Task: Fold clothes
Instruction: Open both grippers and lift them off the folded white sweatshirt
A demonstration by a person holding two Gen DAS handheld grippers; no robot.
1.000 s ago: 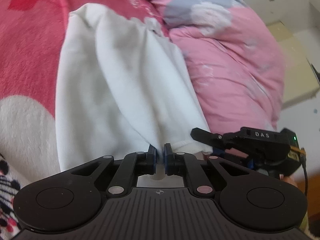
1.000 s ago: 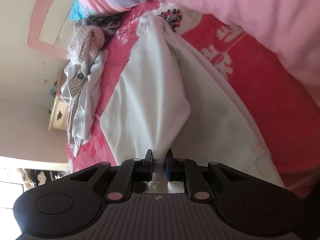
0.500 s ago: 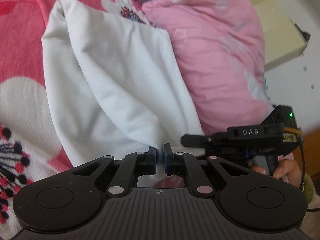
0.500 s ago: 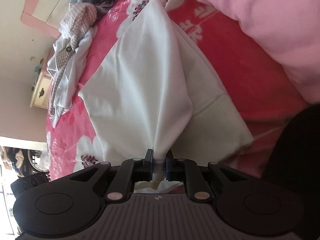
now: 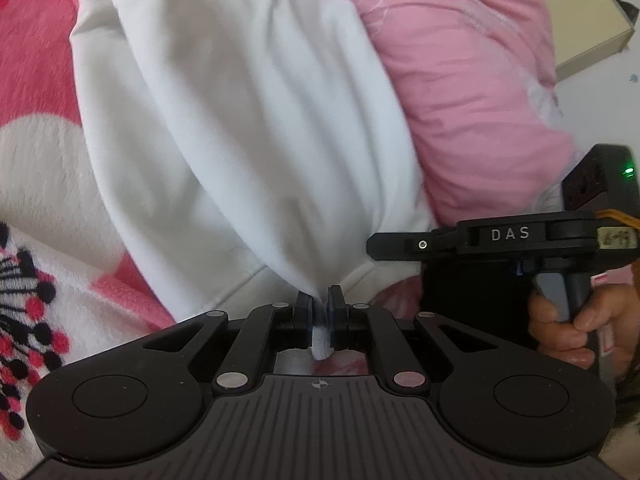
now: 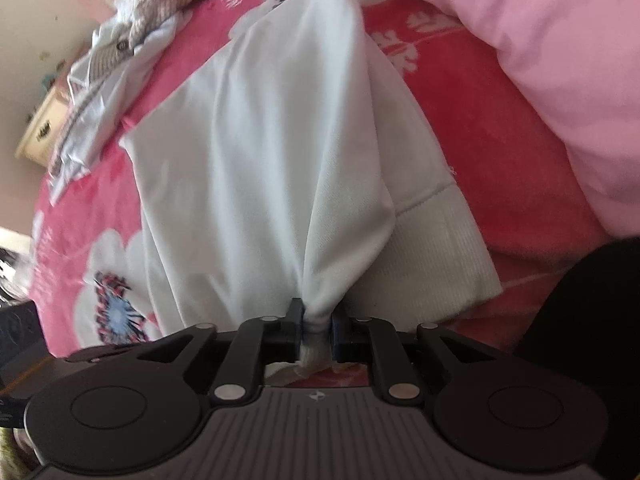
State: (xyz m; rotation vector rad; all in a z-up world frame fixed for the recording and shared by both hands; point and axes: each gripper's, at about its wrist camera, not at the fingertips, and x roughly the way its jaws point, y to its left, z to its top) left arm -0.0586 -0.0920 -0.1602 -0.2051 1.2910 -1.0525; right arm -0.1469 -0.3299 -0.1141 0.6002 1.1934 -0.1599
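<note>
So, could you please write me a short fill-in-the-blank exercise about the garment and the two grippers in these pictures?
1. The garment pinched in the left gripper is ____ in colour.
2. It lies on a blanket that is mostly ____ with white flowers.
3. The right gripper, its jaws opening, has a bunch of ____ between them.
4. The quilt heaped beside the garment is ____.

Missing words: white; red; cloth; pink

Floral bedspread, pink duvet, cream dresser
</note>
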